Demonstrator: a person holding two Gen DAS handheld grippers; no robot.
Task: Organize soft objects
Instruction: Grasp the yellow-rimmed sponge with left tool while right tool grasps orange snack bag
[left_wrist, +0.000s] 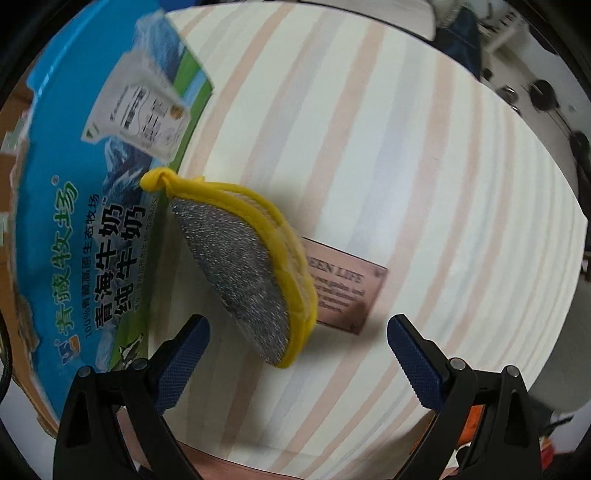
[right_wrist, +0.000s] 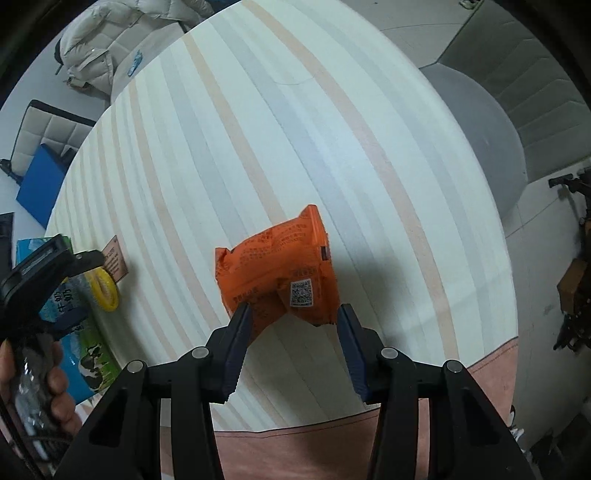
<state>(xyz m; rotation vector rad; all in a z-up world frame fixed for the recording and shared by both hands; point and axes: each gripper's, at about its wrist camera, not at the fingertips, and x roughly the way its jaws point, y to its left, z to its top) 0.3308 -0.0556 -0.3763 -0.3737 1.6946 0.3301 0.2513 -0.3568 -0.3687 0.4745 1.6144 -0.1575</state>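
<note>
orange packet (right_wrist: 279, 269): soft snack pouch lying on the striped tablecloth (right_wrist: 295, 129), just ahead of your right gripper (right_wrist: 291, 321), at about 12 o'clock from the fingertips; its near end sits between the two pads.
right gripper: jaws partly apart around the packet's near corner; the left pad looks to touch the foil, while the right pad stands just clear of it. you are not clamped on it yet.
left gripper (left_wrist: 297, 332): jaws wide apart and holding nothing, hovering over the cloth.
yellow-edged scrubber (left_wrist: 243, 273): silver mesh pad with a yellow border and loop, propped on edge against the side of the milk carton box (left_wrist: 74, 221), at roughly 11 o'clock from your left fingertips, near but not between them.
pink label (left_wrist: 343, 291): printed patch on the cloth, partly behind the scrubber at about 1 o'clock.
milk carton box: blue and green, along the 9 to 10 o'clock side of the left view; it is probably the bin, though nothing shows what is inside.
step in hand: i judge you are at the grasp on the packet, scrubber waiting.
next move: close the right jaws gently on the crimped end, not the puffed middle, since the pouch will squash and slide; then lift clear before carrying it toward the box.
</note>
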